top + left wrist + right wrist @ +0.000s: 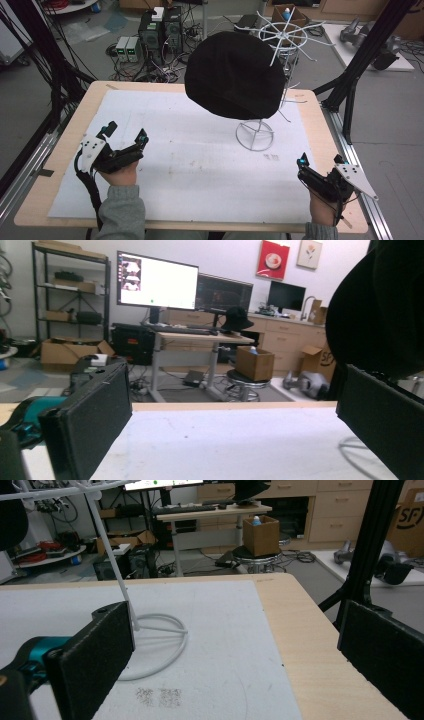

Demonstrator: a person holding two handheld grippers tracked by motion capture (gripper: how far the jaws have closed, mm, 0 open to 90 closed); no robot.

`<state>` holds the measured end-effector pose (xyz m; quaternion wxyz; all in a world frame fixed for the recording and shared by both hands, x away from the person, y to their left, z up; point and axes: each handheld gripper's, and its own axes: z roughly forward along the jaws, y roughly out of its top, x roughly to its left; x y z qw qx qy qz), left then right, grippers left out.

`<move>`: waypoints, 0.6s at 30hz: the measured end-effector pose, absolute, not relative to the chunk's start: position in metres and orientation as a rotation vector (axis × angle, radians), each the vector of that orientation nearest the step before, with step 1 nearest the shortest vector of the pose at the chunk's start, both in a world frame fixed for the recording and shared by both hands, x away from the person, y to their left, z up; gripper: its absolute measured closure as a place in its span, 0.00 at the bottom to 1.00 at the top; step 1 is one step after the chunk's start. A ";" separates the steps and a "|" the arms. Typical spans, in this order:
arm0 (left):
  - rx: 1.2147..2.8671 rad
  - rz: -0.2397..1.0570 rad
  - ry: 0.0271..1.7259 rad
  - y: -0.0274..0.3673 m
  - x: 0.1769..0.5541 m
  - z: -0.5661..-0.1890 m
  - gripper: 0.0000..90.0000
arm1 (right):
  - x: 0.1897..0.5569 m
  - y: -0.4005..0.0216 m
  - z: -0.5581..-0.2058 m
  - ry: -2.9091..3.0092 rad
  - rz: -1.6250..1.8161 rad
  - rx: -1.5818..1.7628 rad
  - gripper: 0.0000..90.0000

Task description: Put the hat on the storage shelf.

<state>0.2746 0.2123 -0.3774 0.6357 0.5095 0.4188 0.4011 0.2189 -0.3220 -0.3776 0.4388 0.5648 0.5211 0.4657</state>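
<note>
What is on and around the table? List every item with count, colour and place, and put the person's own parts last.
hat: one, black, hanging on the rack above the far middle of the table.
rack: one, white wire, ring base on the mat right of centre, arms spread near the top.
mat: one, white, covering most of the table.
table: one, light wood, edges bare around the mat.
computer boxes: a few, dark, on the floor beyond the table.
cardboard box: one, brown, on a stool farther off.
left tool: one, black, jaws apart, above the mat's left side.
right tool: one, black, jaws apart, near the right edge.
sleeve: one, grey, bottom left.
</note>
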 end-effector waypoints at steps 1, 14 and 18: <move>1.168 0.925 0.961 0.213 0.274 -0.378 0.02 | 0.219 -0.322 -0.378 1.299 1.155 1.407 0.01; 1.220 0.963 0.990 0.235 0.271 -0.384 0.02 | 0.220 -0.321 -0.377 1.300 1.156 1.404 0.01; 1.234 0.978 0.995 0.241 0.269 -0.389 0.02 | 0.221 -0.320 -0.378 1.304 1.150 1.397 0.01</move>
